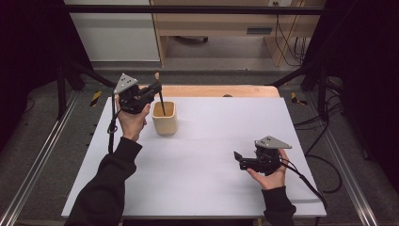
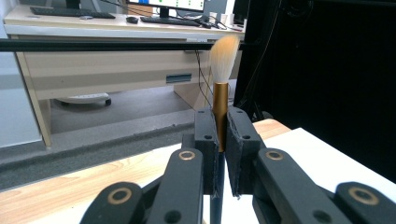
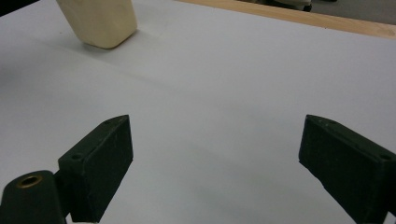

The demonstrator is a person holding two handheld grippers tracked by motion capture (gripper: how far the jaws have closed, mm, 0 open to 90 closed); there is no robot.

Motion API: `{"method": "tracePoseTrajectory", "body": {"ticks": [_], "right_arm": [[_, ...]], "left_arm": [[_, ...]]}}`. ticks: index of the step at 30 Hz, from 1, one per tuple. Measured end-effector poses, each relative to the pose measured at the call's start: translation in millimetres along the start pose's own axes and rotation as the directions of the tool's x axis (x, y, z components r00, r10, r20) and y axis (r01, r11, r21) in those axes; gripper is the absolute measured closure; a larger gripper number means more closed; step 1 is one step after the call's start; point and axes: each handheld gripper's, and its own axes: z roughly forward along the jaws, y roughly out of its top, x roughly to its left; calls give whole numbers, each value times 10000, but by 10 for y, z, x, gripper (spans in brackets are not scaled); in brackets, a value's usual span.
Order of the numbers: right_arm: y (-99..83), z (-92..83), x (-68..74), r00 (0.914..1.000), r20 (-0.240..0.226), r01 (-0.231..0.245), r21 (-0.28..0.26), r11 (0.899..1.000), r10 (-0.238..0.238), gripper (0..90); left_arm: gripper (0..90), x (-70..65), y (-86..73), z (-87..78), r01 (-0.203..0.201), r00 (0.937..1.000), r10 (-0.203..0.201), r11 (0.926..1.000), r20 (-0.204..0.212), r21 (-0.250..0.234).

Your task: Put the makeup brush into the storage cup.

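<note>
White board (image 1: 202,155) covers the table, with a wood strip along its far edge and a desk on the grey floor beyond. At about ten o'clock on the board stands a cream cup (image 1: 164,118). The left gripper (image 1: 153,89) hovers just above the cup's rim, at its eleven o'clock, jaws clamped on a brush (image 1: 160,100). The brush stands nearly upright, its dark handle reaching down into the cup. In the left gripper view the gold ferrule (image 2: 220,116) is pinched between the pads and the pale bristles (image 2: 223,58) rise above them. At four o'clock on the board the right gripper (image 1: 237,157) lies low in the hand, pointing toward nine o'clock, jaws wide with nothing between them, well apart from the cup (image 3: 99,22).
</note>
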Motion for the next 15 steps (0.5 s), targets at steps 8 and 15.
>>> {"method": "tracePoseTrajectory", "body": {"ticks": [8, 15], "right_arm": [[-1, 3, -5, 10000, 29, 59, 27, 10000, -60, 102], [-1, 0, -11, 9999, 40, 103, 19, 9999, -103, 103]], "left_arm": [[830, 83, -40, 86, 46, 9999, -46, 10000, -142, 18], [830, 139, -107, 172, -34, 9996, 40, 9997, -297, 224]]}}
